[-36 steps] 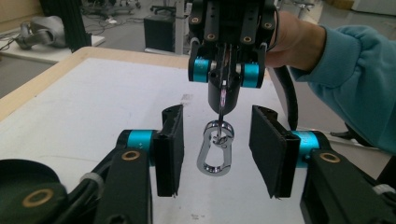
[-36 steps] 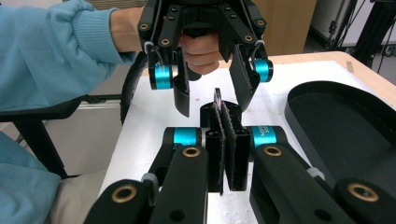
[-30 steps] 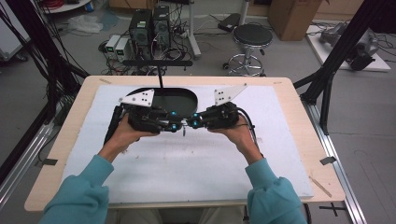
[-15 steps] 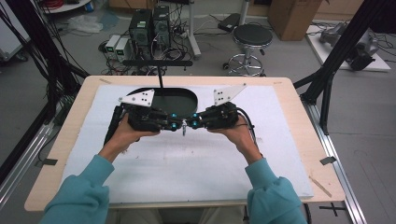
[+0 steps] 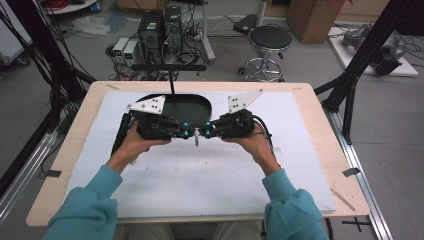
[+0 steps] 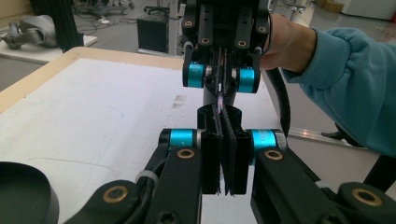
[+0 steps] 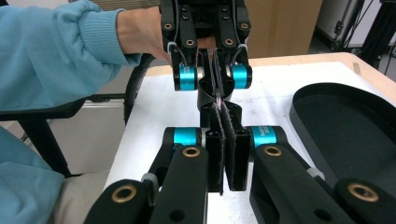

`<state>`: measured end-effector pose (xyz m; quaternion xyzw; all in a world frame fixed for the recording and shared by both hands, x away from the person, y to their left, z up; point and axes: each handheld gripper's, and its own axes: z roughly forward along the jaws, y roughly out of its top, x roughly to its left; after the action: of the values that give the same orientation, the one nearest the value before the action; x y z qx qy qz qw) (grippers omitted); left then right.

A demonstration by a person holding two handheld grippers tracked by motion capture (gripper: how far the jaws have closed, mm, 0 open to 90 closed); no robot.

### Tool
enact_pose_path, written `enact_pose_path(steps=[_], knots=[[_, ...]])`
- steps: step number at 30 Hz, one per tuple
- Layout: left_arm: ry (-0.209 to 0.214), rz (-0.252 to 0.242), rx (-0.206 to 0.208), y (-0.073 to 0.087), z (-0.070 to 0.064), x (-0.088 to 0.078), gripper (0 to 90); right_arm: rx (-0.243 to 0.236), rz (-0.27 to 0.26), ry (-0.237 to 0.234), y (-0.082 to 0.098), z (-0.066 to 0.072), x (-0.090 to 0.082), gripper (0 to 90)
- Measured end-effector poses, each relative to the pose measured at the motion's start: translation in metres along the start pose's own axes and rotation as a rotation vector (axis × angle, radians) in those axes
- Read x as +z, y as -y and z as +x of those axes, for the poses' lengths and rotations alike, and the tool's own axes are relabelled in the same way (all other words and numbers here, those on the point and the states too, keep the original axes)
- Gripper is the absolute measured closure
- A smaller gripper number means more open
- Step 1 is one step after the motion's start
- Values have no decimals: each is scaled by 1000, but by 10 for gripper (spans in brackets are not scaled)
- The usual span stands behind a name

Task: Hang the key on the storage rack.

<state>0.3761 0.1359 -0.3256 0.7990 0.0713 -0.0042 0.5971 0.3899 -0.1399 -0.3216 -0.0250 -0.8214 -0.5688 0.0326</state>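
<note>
My two grippers meet tip to tip over the white mat point(image 5: 200, 180). The left gripper point(image 5: 192, 133) comes from the left and the right gripper point(image 5: 201, 133) from the right. A thin pinkish strip point(image 6: 219, 100), seen edge-on, runs from one pair of jaws into the other. In the left gripper view my left gripper point(image 6: 223, 112) has just been closing and its pads now press together on the strip. The right gripper point(image 6: 220, 91) faces it, also shut on the strip. The right gripper view shows the same strip point(image 7: 218, 100) between my right gripper point(image 7: 222, 109) and the left gripper point(image 7: 215, 88).
A black oval tray point(image 5: 185, 102) lies on the mat just behind the grippers, with a black T-shaped stand point(image 5: 170, 67) at the table's far edge. The wooden table point(image 5: 320, 150) borders the mat. Sleeved forearms come in from the near edge.
The left gripper's jaws have drawn together until they are shut. Both hands and the right gripper stay where they were.
</note>
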Motion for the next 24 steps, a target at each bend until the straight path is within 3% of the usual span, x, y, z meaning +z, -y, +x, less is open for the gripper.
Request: enact_pose_path(steps=[2,9,10,13,14,15,16,18,20,24], knots=[[-7,5,14,0,-1,0,875,7,1,1,0,0,0,889],[-7,14,6,-1,-2,0,882,12,-2,-9,1,-1,1,868],[-14,21,4,0,-2,0,882,17,-5,-5,1,-1,0,798],[-24,31,-4,1,-1,1,882,45,-34,47,2,-2,-1,440],[-26,29,-7,1,-1,1,882,65,-33,80,3,-2,-1,309],[-26,24,-8,0,-1,1,882,98,-26,141,5,-3,-1,89],[-29,24,-7,0,-1,0,882,98,-26,141,5,-3,-1,89],[-33,29,-3,0,-1,0,882,105,-44,207,7,-2,-2,6],[-41,32,-1,0,0,-2,882,109,-91,223,10,-1,-7,6],[-59,28,1,0,1,-7,882,111,-117,278,16,2,-17,6]])
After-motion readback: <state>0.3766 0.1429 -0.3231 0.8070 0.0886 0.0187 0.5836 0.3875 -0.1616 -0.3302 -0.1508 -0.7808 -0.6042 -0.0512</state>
